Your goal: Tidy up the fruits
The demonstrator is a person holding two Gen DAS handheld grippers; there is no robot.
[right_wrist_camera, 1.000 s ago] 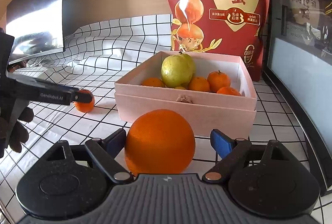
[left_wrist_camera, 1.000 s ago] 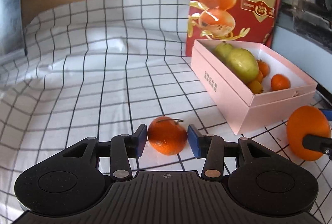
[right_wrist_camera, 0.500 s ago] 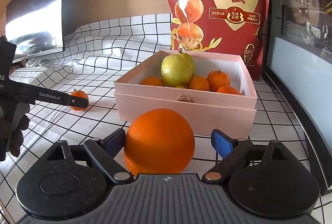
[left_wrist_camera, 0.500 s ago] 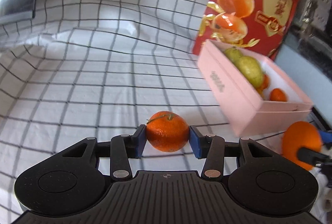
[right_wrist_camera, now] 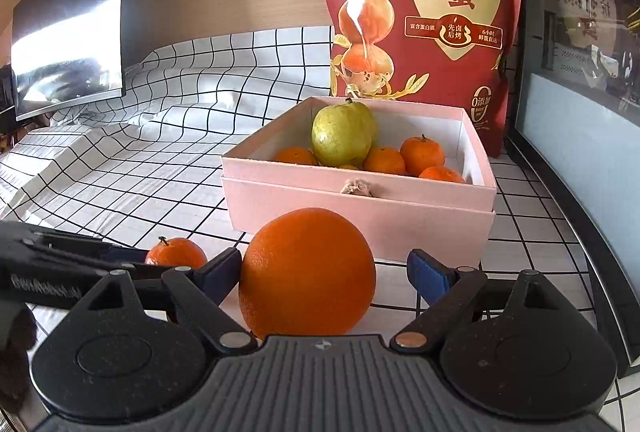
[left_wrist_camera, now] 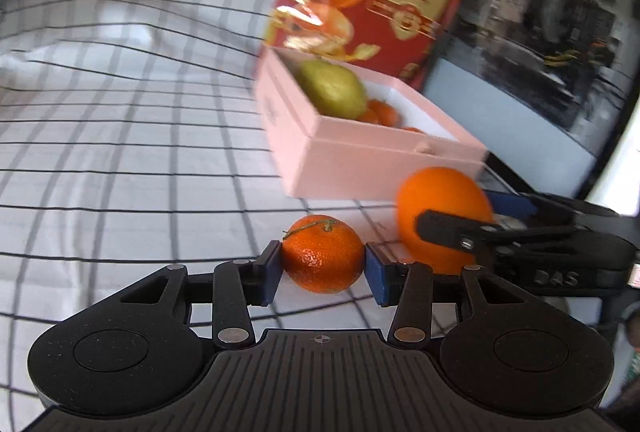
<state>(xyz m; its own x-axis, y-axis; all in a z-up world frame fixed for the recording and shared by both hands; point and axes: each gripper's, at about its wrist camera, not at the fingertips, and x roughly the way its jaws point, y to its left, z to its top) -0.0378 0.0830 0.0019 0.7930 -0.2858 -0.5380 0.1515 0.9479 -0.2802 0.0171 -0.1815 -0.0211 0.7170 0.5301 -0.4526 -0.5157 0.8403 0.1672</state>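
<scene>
My left gripper (left_wrist_camera: 323, 274) holds a small mandarin (left_wrist_camera: 323, 259), its blue pads pressed against both flanks; the fruit is deep orange with a pebbled rind and carries a thin green stem across its top. My right gripper (right_wrist_camera: 323, 274) stands wide around a large orange (right_wrist_camera: 307, 272), smooth and evenly coloured: the left pad touches its side, while the right pad stands clear of it with a gap showing, and the orange rests on the checked cloth (right_wrist_camera: 160, 168). In the right wrist view the mandarin (right_wrist_camera: 176, 252) sits just to the left of the orange, and both lie just in front of the pink box (right_wrist_camera: 360, 208). The box is open-topped, with a white interior and a small knotted pull on its front wall. Inside it a green pear (right_wrist_camera: 344, 136) stands upright near the back left, and several small mandarins (right_wrist_camera: 422, 154) lie around its base and toward the right side. A red snack bag (right_wrist_camera: 424, 12) printed with orange halves stands upright directly behind the box. The left wrist view is motion-blurred, so finer surface detail on the box and bag there cannot be told.
</scene>
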